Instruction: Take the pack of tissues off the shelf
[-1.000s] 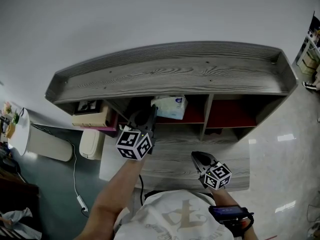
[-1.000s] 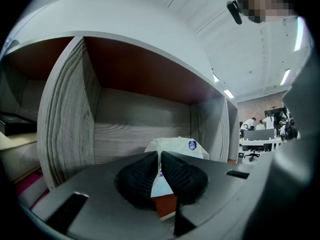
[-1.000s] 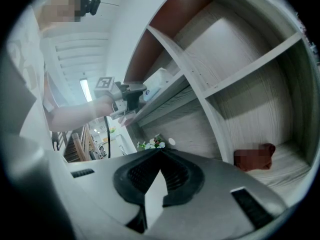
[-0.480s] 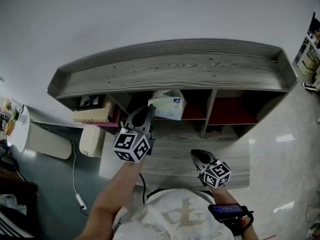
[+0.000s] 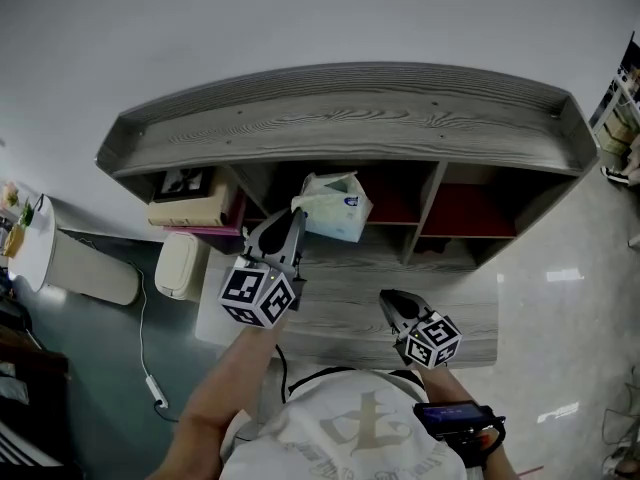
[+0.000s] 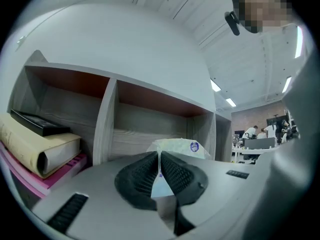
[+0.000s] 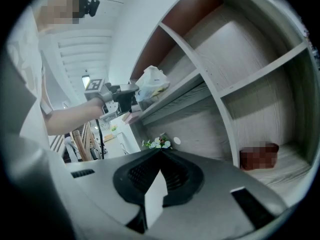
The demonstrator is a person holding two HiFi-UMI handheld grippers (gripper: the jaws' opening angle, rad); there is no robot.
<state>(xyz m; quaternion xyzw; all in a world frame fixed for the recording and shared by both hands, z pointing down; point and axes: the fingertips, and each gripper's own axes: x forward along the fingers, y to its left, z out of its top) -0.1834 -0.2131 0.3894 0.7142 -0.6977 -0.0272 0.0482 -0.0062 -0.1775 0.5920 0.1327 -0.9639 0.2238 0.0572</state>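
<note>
The pack of tissues (image 5: 336,206), white plastic with a small blue mark, hangs at the front of the grey shelf's (image 5: 350,118) middle compartment. My left gripper (image 5: 294,220) is shut on the pack's near edge; in the left gripper view a thin flap of the pack (image 6: 176,146) is pinched between the black pads (image 6: 143,172). The right gripper view shows the pack (image 7: 152,84) out in front of the shelf board, held by the left gripper (image 7: 125,98). My right gripper (image 5: 392,306) hangs lower at the right, shut with nothing in it.
Stacked books (image 5: 190,206) lie in the left compartment, also seen in the left gripper view as books (image 6: 37,144). A white bin (image 5: 180,266) stands on the floor at the left. A brown blurred object (image 7: 258,156) sits in a lower compartment, and small flowers (image 7: 157,143) show beyond.
My left gripper has drawn back toward me and a little left, bringing the tissue pack forward out of the middle compartment. The right gripper has barely moved.
</note>
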